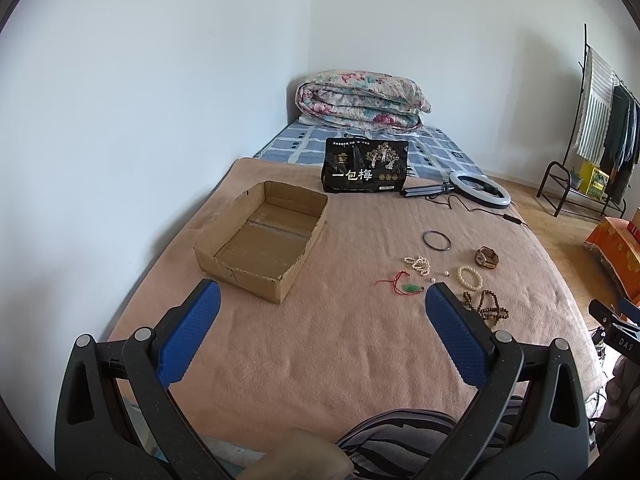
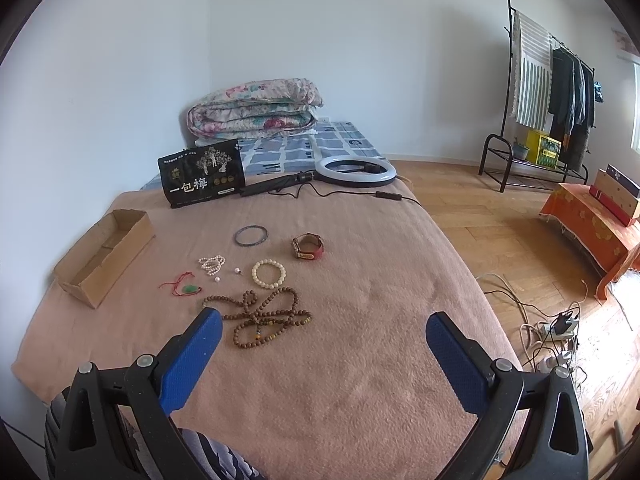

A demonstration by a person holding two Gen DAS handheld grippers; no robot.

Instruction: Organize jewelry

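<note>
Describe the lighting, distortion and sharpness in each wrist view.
Left wrist view: soft, even daylight with faint shadows; fisheye bends the wall corner and bed edges, dark vignette in the corners; the cardboard box is sharp, while the striped fabric at the bottom edge is blurred. Right wrist view: the same soft light, brighter toward the right edge; the clothes rack bows; the brown bead necklace is crisp.

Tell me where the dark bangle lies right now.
The dark bangle lies flat on the pink blanket, farthest of the jewelry in the right wrist view, left of the red-strapped watch and beyond the small pearl strand.
</note>
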